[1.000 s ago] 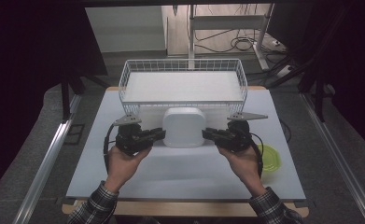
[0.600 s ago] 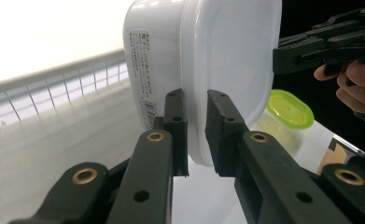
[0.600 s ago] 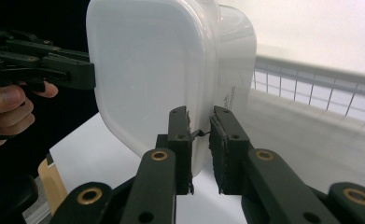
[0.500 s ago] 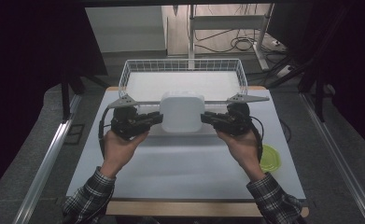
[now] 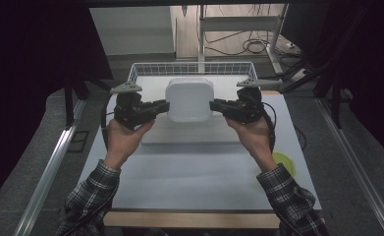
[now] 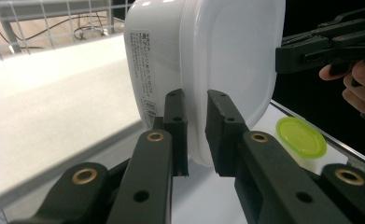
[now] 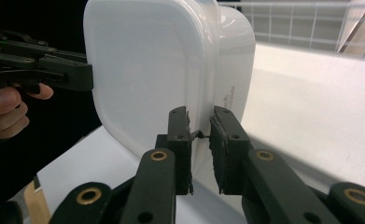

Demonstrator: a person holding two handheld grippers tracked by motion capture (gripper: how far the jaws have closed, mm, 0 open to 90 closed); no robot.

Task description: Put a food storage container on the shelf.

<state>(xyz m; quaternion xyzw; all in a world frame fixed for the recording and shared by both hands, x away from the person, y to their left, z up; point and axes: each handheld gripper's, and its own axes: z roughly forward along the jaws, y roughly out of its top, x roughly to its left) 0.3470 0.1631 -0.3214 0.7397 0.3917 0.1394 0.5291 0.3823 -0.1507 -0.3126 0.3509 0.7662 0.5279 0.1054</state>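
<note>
A white square plastic container (image 5: 189, 99) with its lid on hangs in the air between both grippers, above the table and just in front of the wire basket (image 5: 141, 71). My left gripper (image 5: 164, 105) is shut on the container's left rim (image 6: 196, 112). From the other side, my right gripper (image 5: 215, 106) is shut on the right rim (image 7: 200, 133). A printed label (image 6: 144, 70) runs down the container's side wall. In the left gripper view the right gripper (image 6: 311, 46) shows at the far side; in the right gripper view the left gripper (image 7: 54, 70) shows likewise.
The white wire basket stands at the table's far edge with a white liner (image 6: 45, 88) inside. A yellow-green round lid (image 5: 284, 161) lies on the table (image 5: 189, 177) near my right forearm. A metal shelf frame (image 5: 238, 22) and cables lie on the floor behind the table.
Both grippers have lifted the container and carried it away from the person, toward the wire basket. Both jaws stay shut on its rims.
</note>
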